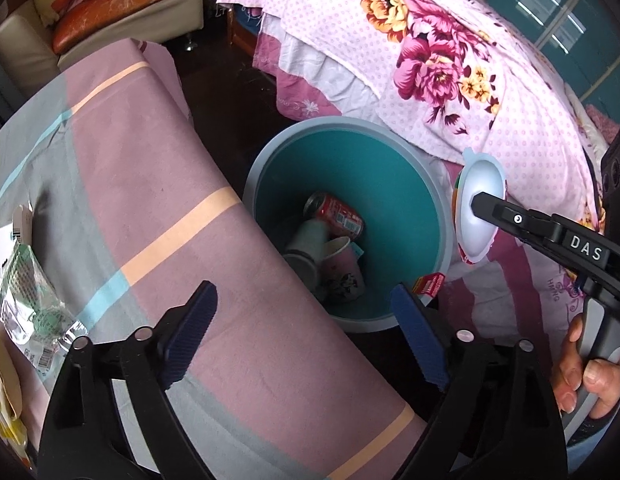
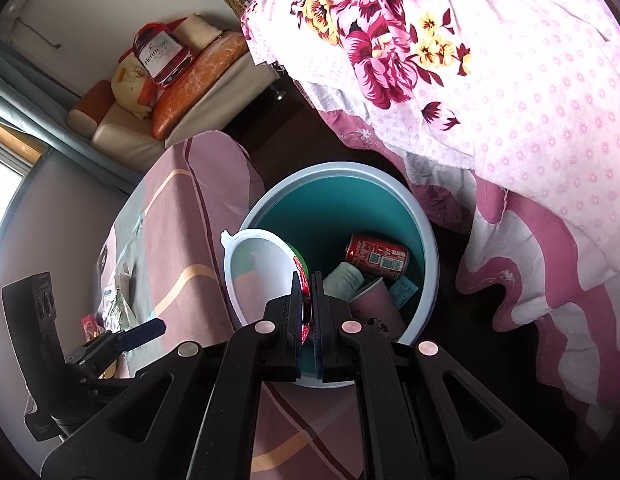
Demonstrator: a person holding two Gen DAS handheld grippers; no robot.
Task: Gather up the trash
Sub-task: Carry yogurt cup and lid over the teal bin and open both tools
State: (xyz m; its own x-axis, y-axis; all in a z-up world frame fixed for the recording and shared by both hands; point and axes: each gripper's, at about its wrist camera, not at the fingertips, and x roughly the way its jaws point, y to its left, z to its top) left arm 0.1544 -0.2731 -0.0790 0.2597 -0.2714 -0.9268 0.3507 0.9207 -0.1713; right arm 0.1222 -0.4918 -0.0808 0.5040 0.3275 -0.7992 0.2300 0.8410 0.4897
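Note:
A teal trash bin [image 1: 393,168] [image 2: 423,236] stands on the floor between the table and the bed. Inside lie a red can [image 1: 335,212] [image 2: 377,258], a pink paper cup [image 1: 343,270] [image 2: 375,304] and a pale cup [image 1: 308,242]. My left gripper [image 1: 306,312] hangs open above the bin's near rim and the table edge, nothing between its blue pads. My right gripper [image 2: 307,282] is shut on the rim of a white plastic bowl [image 2: 258,272] [image 1: 479,204], held over the bin's edge. A hand [image 1: 589,376] grips the right handle.
The table wears a pink, grey and peach striped cloth [image 1: 150,200] [image 2: 182,240]; clear plastic wrappers [image 1: 26,288] [image 2: 118,308] lie on it. A bed with a floral quilt [image 1: 449,60] [image 2: 489,80] crowds the bin's far side. A sofa [image 2: 158,120] stands behind.

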